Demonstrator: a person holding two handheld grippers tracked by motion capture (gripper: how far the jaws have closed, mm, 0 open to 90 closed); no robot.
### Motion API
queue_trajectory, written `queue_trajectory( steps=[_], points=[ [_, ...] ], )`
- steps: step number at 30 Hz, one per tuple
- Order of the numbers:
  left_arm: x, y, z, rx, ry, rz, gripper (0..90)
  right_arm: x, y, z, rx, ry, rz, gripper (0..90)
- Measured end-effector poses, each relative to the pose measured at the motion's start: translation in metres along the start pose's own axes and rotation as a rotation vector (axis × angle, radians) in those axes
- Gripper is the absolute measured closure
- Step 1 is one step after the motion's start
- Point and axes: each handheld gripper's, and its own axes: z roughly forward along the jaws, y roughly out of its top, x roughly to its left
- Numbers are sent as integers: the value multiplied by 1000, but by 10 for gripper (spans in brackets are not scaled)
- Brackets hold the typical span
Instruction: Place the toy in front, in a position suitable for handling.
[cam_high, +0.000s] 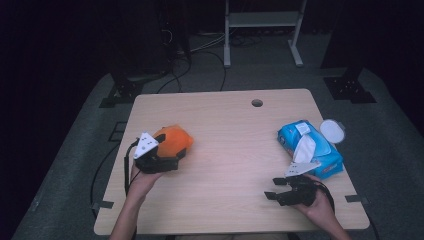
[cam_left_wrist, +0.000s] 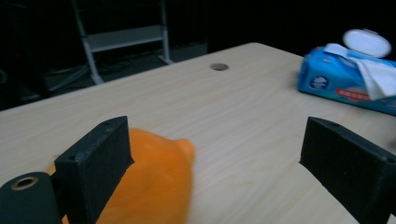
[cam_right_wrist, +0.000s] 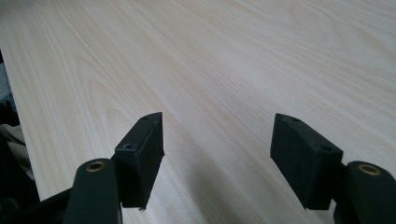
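An orange soft lump (cam_high: 173, 138) lies on the left part of the wooden table (cam_high: 225, 125). My left gripper (cam_high: 176, 151) is right at it, jaws wide open. In the left gripper view the orange lump (cam_left_wrist: 156, 182) sits against the inner side of the left jaw and fills only part of the gap of the left gripper (cam_left_wrist: 215, 168); it looks blurred. A blue wipes pack (cam_high: 312, 148) lies at the right with its white lid (cam_high: 332, 131) flipped up and a wipe (cam_high: 304, 148) pulled out. My right gripper (cam_high: 272, 188) stands open over bare wood in front of the pack.
A round cable hole (cam_high: 257, 103) is at the table's far edge. Dark stands and a white frame (cam_high: 262, 20) are on the floor beyond. The wipes pack (cam_left_wrist: 343, 81) also appears far right in the left gripper view. The right gripper (cam_right_wrist: 217, 154) has bare tabletop ahead.
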Motion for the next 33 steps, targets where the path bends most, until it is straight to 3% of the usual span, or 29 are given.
queue_trajectory(
  steps=[6, 13, 19, 25, 29, 33],
  points=[
    [25, -5, -14, -16, 79, -39, 83, 1, 0, 3, 11, 6, -4, 333],
    [47, -22, -14, 5, 130, -71, 83, 2, 0, 4, 18, 9, -14, 333],
    [55, -34, -5, 18, 131, -76, 83, 2, 0, 4, 20, 10, -19, 333],
    [60, -40, 8, 22, 109, -117, 83, 3, 0, 5, 22, 8, -20, 333],
    [58, -49, 19, 82, 110, -90, 76, 3, 0, 4, 17, 6, -16, 333],
    [59, -56, 24, 103, 87, -127, 40, 4, 0, 4, 22, 8, -19, 333]
  ],
)
